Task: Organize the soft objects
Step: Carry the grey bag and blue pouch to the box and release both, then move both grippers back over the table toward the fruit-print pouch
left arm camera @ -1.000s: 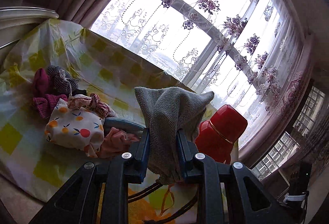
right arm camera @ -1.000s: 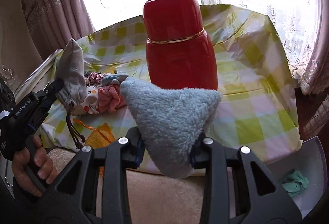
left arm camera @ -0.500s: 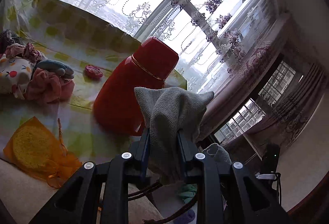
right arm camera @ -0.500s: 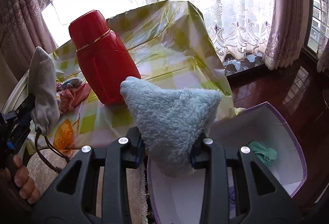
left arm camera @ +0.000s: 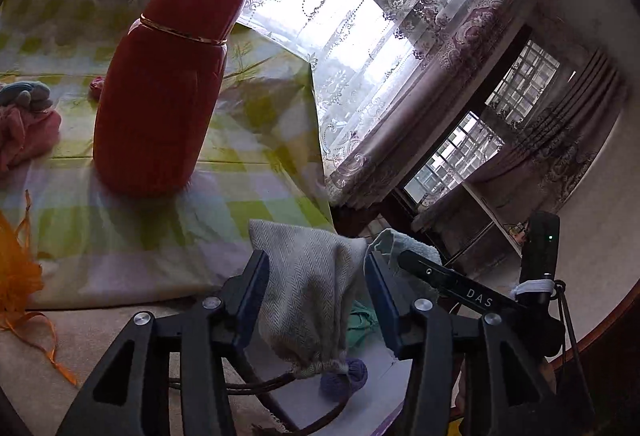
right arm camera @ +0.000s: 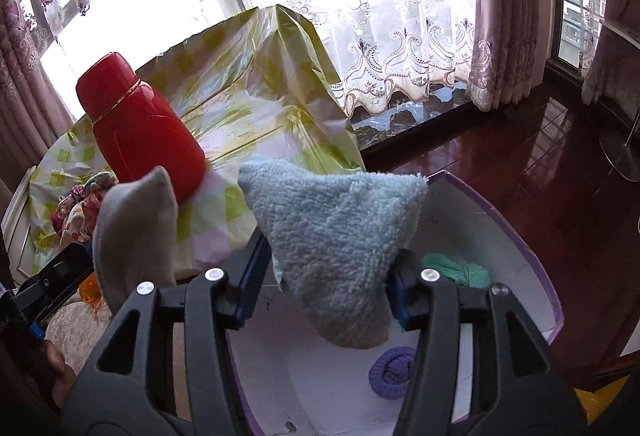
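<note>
Soft objects are partly sorted, by my reading. My left gripper point(left arm camera: 316, 296) is clamped on a grey herringbone drawstring pouch point(left arm camera: 308, 292), and my right gripper point(right arm camera: 326, 284) pinches a fluffy pale-blue cloth point(right arm camera: 336, 236); both hang over the white bin with a purple rim point(right arm camera: 532, 248), which sits on the floor off the table's near right corner. Inside it I already see a green knit piece point(right arm camera: 460, 270) and a purple knit ball point(right arm camera: 392, 372). On the checked tablecloth point(right arm camera: 272, 84) a heap of patterned fabrics point(right arm camera: 80, 212) lies at the left edge, a pink cloth point(left arm camera: 24, 132) sits beside the red flask point(left arm camera: 164, 84), and an orange mesh bag point(left arm camera: 16, 268) rests at the near edge. I judge two pieces ready to drop, and several left to fetch.
</note>
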Tool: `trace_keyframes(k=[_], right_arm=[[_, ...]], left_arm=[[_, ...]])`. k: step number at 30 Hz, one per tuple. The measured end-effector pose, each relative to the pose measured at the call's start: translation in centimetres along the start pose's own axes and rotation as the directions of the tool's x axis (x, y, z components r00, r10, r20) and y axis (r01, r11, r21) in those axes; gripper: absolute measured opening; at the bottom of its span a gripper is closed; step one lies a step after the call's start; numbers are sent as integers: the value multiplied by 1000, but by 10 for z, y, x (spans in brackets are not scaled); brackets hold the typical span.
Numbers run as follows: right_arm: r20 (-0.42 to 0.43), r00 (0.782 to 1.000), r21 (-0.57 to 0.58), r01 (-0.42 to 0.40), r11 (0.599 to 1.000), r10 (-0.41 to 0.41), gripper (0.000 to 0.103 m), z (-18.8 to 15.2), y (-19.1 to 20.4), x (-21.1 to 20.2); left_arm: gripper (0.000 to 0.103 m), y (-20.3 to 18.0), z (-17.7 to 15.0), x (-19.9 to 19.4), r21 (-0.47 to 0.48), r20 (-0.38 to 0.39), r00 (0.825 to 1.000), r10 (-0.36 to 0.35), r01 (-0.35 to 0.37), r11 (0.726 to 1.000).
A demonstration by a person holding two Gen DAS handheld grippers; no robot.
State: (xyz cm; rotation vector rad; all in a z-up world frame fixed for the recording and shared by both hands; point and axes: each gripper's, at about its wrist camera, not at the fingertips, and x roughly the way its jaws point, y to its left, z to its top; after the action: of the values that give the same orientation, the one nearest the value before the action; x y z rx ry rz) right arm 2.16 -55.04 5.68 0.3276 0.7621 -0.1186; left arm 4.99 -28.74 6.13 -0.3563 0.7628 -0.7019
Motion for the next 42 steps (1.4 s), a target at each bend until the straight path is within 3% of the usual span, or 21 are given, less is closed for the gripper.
trace_keyframes(k=[9, 25, 31, 42], right_arm=[[-22, 1000, 31, -10, 999, 10, 66, -5, -9, 6], [-80, 993, -25, -89, 996, 86, 70, -16, 33, 16], [-112, 985, -83, -141, 987, 131, 70, -22, 69, 20], [-187, 959, -161, -245, 956, 214, 70, -37, 137, 36]], left_arm=[[51, 4, 4, 0, 0, 3, 999, 47, -47, 999], [51, 25, 9, -22, 0, 62, 987, 145, -146, 989], [51, 52, 17, -44, -47, 110, 972, 207, -203, 978], [51, 119, 21, -96, -205, 180, 927, 328, -291, 935]])
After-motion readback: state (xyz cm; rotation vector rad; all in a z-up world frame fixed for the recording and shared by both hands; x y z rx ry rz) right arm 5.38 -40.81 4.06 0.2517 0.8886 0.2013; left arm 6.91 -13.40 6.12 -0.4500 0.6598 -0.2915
